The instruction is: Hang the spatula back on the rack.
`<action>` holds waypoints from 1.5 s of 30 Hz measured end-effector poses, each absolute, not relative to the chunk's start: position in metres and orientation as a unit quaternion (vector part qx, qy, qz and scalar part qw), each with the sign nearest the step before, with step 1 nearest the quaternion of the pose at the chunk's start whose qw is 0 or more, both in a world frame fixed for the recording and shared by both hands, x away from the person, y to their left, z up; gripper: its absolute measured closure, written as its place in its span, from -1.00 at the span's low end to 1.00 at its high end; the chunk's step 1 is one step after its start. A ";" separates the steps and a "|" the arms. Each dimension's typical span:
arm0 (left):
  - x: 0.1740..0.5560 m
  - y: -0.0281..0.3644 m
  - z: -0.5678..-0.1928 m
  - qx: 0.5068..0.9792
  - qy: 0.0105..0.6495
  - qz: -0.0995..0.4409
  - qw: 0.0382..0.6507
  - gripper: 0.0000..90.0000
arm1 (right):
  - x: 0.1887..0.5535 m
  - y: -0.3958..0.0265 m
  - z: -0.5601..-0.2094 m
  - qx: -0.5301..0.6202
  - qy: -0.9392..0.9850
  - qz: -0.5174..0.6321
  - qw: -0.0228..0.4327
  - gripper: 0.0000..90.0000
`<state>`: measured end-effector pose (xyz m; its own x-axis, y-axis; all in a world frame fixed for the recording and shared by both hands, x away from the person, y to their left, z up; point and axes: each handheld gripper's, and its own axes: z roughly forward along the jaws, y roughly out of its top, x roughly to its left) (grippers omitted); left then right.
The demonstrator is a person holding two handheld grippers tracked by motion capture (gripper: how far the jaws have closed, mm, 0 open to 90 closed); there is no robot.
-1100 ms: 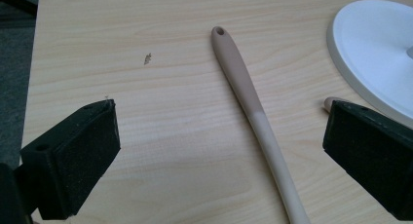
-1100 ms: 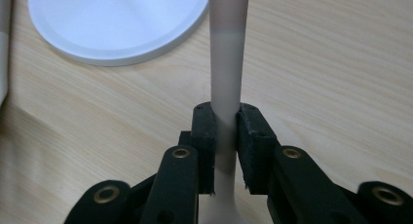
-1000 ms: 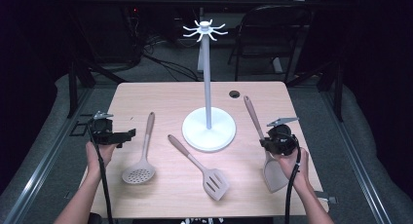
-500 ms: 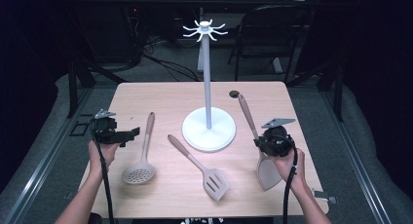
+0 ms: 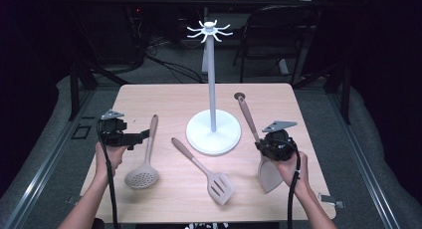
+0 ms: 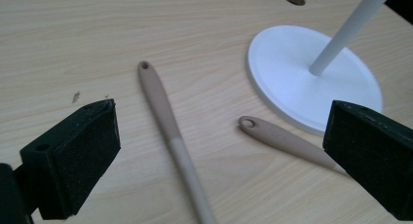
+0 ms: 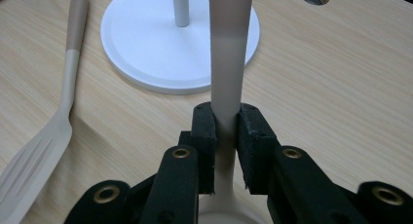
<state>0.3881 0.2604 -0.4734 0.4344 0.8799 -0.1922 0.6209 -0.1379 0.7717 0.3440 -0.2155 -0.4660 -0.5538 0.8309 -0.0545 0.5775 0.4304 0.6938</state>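
The solid spatula (image 5: 268, 171) sits at the right near side of the tabletop (image 5: 149, 97), and the right tool (image 5: 266, 148) is clamped on its handle: in the right gripper view the two black pads press on the pale shaft (image 7: 226, 68) from either side. Compared with a second ago, the handle has swung. Its far tip then pointed away along the right edge; now it leans in toward the white hanger stand (image 5: 213, 134) and ends just short of the small dark hole in the tabletop (image 5: 239, 95). The blade looks raised at an angle, though whether its near edge is clear of the wood cannot be told from above. The likely reading is that the lift has begun, and the hole in the handle end next has to meet one of the hooks at the top of the stand (image 5: 209, 30), which is well above the present grip.

Further left, the slotted turner (image 5: 204, 170) lies diagonally near the stand's base, untouched. Beyond it the skimmer (image 5: 145, 157) lies with its handle pointing away. The left tool (image 5: 144, 135) has moved in from the left edge and now hovers just beside that handle, jaws wide with nothing between them; in the left gripper view the skimmer handle (image 6: 170, 131) runs through the gap.
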 end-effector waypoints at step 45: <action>0.387 0.099 -0.439 0.775 0.365 0.077 0.510 -0.94 | 0.352 -0.175 -0.441 0.388 0.826 0.351 0.211 0.75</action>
<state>0.3874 0.0988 -0.4388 0.7216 0.6446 -0.2525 0.4872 -0.2136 0.8468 0.3516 -0.1747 -0.4407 -0.6100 0.7887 -0.0769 0.4925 0.4534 0.7429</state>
